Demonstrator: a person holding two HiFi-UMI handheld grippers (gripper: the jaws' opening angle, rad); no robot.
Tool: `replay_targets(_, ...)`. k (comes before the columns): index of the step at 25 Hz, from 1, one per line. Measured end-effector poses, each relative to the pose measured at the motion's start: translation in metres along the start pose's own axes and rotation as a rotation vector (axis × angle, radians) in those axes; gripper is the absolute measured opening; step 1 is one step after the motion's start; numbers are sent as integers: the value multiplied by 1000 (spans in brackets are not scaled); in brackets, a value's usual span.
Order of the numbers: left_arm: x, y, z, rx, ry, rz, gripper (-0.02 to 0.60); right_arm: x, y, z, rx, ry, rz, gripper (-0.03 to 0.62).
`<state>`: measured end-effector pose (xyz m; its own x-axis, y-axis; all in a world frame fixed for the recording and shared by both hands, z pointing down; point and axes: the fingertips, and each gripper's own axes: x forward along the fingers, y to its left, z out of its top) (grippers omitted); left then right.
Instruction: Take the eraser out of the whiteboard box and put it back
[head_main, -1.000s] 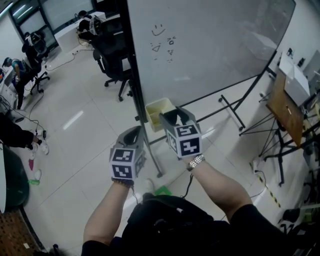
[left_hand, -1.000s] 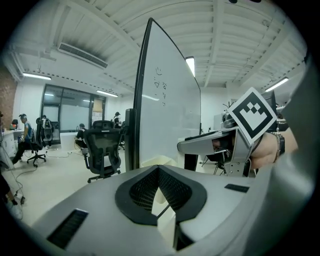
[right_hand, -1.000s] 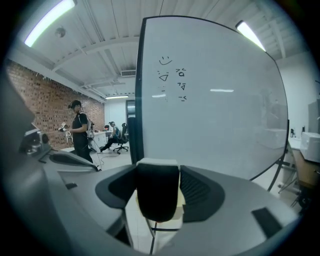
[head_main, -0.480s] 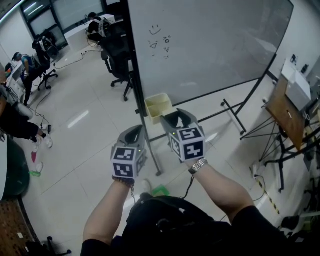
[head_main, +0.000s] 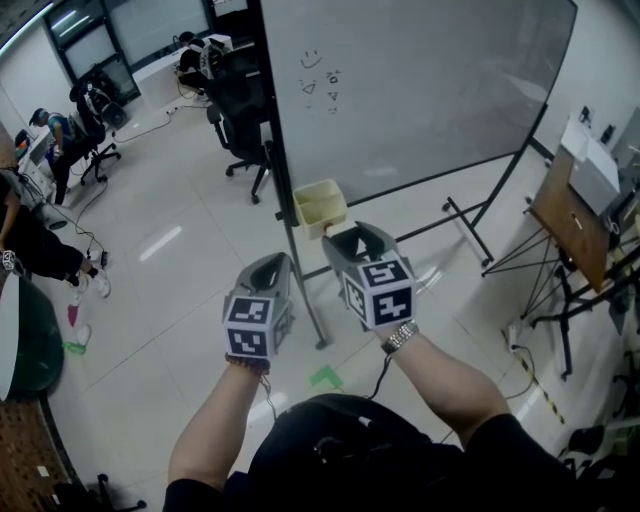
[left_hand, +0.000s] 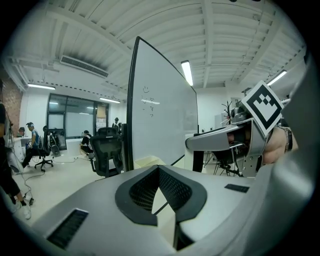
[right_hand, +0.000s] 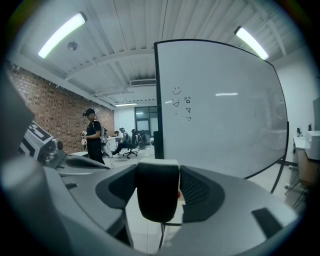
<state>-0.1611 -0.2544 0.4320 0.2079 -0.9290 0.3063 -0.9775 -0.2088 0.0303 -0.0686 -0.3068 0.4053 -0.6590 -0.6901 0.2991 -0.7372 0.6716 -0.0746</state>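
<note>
eraser (right_hand: 157, 192): out of the box, upright between the right jaws, dark body with a white top.
right gripper (head_main: 352, 240): clamped on the eraser, held just near of the box.
left gripper (left_hand: 158, 190): jaws pressed together, nothing in them, to the left of the right one.
whiteboard box (head_main: 318, 200): pale, open-topped, low at the left edge of the whiteboard (head_main: 420, 90).
stage: fits an eraser just lifted out or one headed back in; i cannot tell which.
care: keep the squeeze even and the eraser upright, with the box in sight.

Eraser (right_hand: 158, 192) in right gripper (head_main: 353, 240), box (head_main: 320, 205) ahead, seemingly on whiteboard (head_main: 420, 90) stand.
</note>
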Motion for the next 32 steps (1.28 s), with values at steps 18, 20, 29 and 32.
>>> replay_targets(18, -90, -3, -21, 50, -7, -125, 0, -67, 91, -13, 13, -12, -101, 291)
replay_targets(20, -103, -2, -26, 57, -6, -137, 0, -75, 103, -16, 14, -13, -108, 291)
replay_targets(29, -145, -3, -42, 72, -7, -184, 0, -99, 143, -31, 24, -9, -133, 291)
replay_targets(32, -154, -5, -45, 75, -8, -197, 0, -104, 152, -32, 24, -11, -136, 290)
